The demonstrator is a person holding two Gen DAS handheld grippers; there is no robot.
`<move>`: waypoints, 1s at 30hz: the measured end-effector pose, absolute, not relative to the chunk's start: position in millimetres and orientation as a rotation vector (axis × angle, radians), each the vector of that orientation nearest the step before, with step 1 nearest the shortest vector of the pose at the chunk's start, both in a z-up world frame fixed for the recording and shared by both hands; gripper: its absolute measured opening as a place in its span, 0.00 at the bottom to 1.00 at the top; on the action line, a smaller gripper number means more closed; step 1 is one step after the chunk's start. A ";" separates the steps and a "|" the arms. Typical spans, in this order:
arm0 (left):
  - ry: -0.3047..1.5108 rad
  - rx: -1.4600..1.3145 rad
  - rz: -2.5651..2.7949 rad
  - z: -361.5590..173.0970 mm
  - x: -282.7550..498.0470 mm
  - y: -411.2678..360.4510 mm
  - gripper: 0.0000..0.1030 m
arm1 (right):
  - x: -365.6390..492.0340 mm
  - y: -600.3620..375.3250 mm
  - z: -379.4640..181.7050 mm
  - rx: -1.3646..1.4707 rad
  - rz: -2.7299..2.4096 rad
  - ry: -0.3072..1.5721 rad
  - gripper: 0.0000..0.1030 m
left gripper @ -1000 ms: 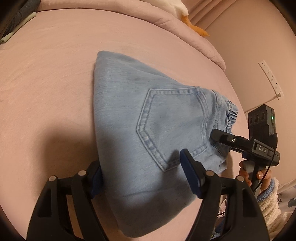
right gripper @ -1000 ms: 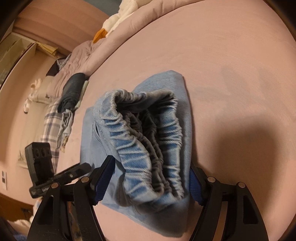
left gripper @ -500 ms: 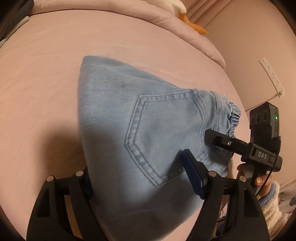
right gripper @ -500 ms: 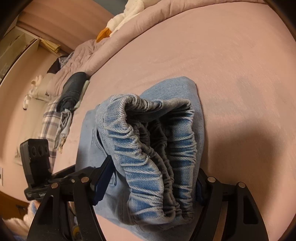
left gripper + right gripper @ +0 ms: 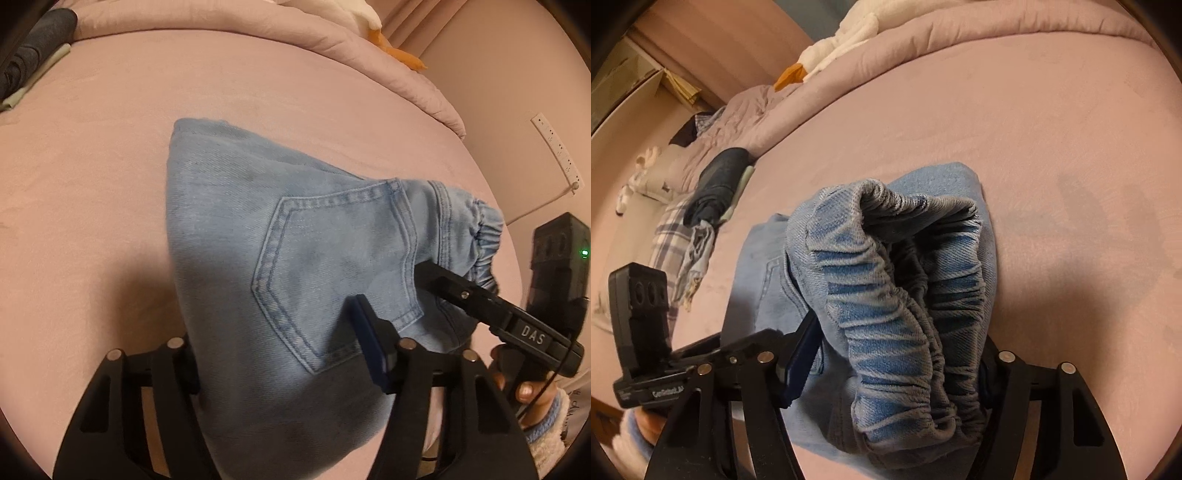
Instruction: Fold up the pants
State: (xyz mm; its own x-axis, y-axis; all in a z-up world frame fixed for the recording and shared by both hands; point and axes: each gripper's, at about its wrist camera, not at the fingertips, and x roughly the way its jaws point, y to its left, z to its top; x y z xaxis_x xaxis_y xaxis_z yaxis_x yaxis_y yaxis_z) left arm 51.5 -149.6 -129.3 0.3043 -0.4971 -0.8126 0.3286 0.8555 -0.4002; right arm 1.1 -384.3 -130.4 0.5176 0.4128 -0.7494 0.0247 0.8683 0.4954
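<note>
**Folded jeans gripped at both ends on a pink bed**

The pants [image 5: 295,258], light-blue denim, lie folded into a thick bundle in the middle of a bed [image 5: 92,184] covered by a smooth pink sheet. A back pocket faces up in the left wrist view; the gathered elastic waistband [image 5: 905,314] bulges toward the right wrist camera.

The left gripper [image 5: 280,354] straddles the near folded edge, its jaws having just been closing with the denim between them; the blue right pad presses the cloth, the left one is hidden beneath it. The right gripper [image 5: 897,365] spans the waistband end, its jaws likewise having just been closing, both pads against the bunched fabric. A hand [image 5: 524,387] in a fuzzy cuff holds the right gripper's handle.

Along the far edge of the bed runs a rolled pink duvet [image 5: 960,33], with a white plush toy [image 5: 842,48] with an orange beak on it. Dark folded clothes [image 5: 716,184] and a plaid cloth [image 5: 672,236] lie at the bed's side. A white power strip [image 5: 557,151] hangs on the pink wall.
</note>
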 end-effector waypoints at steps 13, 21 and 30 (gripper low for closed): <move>1.060 -0.139 -0.545 -110.4 29.2 -138.6 0.44 | -19.3 -362.0 -96.0 0.364 0.233 0.880 0.51; 1.020 -0.149 -0.525 -100.4 18.7 -125.6 0.40 | -25.1 -346.8 -85.1 0.323 0.266 0.846 0.49; 0.963 -0.183 -0.502 -84.8 7.7 -103.6 0.34 | -28.1 -331.3 -69.9 0.287 0.307 0.807 0.48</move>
